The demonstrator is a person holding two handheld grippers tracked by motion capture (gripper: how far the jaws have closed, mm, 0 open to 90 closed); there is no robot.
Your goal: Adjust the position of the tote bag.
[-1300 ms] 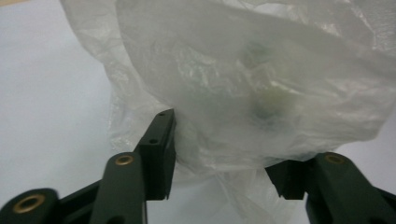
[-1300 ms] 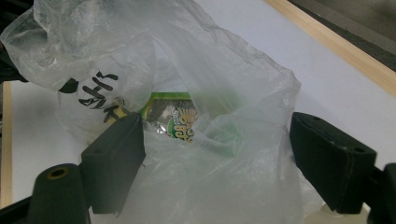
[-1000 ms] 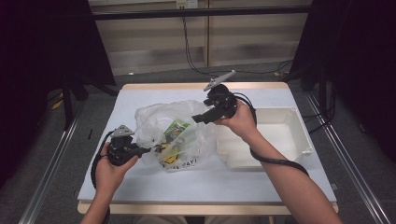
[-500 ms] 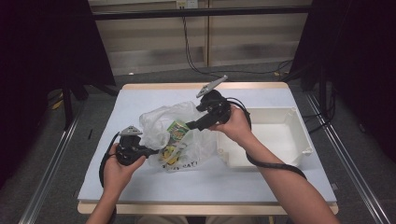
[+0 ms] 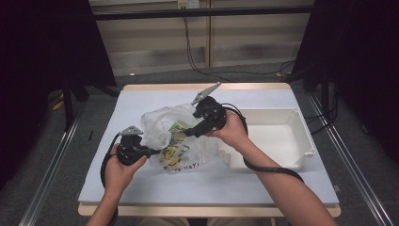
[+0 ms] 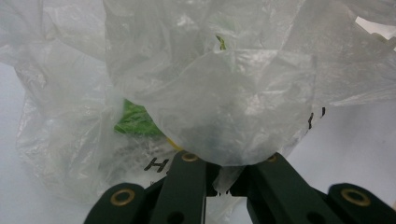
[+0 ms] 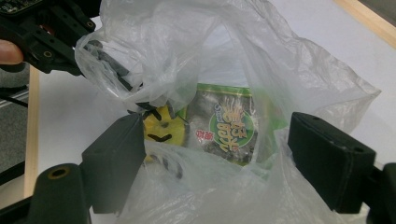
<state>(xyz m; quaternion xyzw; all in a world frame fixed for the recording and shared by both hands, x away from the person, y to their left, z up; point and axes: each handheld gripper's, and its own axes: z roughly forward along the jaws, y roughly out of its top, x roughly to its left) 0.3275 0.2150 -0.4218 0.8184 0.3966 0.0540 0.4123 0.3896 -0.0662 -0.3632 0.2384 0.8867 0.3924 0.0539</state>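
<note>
The bag is thin, limp, slippery film — the left gripper pinches its rim shut, while the right gripper, jaws wide and empty, should take the green packet by its stiffer edge.

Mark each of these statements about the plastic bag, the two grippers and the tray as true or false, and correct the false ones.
1. The left gripper is shut on the plastic bag. True.
2. The right gripper is clamped on the green snack packet. False: its jaws stand wide open around the bag's mouth, with the packet ahead inside the bag.
3. The white tray holds the snack packet. False: the tray is empty; the packet is in the bag.
4. The bag lies on the table, left of the tray. True.
</note>
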